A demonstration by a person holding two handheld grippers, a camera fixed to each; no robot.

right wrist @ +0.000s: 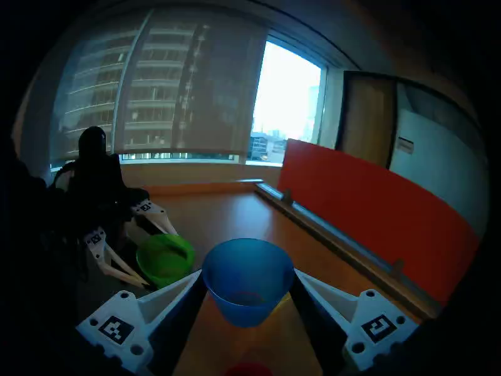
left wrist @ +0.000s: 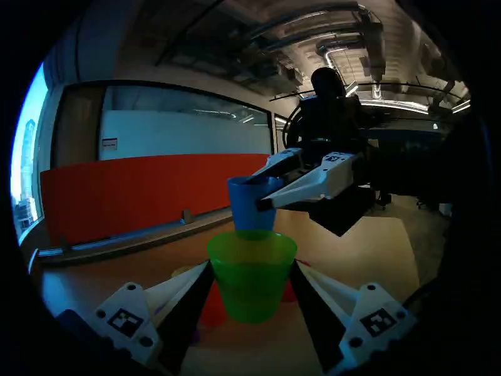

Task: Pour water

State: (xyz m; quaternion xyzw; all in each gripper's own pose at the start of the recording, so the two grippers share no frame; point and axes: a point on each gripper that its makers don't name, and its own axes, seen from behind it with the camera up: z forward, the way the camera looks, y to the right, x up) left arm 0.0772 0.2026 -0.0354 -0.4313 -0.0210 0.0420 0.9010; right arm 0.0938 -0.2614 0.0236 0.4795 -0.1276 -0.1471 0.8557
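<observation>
Blue plastic cup (right wrist: 247, 294) lower centre in right gripper view, right gripper (right wrist: 247, 277) fingers clamped on its sides; left gripper (left wrist: 250, 268) fingers clamp translucent green plastic cup (left wrist: 250, 291) upright, lower centre, likely the receiver.

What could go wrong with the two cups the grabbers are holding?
1. The blue cup in the right gripper is off to one side of the green cup, not above it. Tipping it now would probably splash the table.
2. Each cup is pinched only by its sloping sides. The green cup might slip out of the left gripper if water lands in it hard.
</observation>
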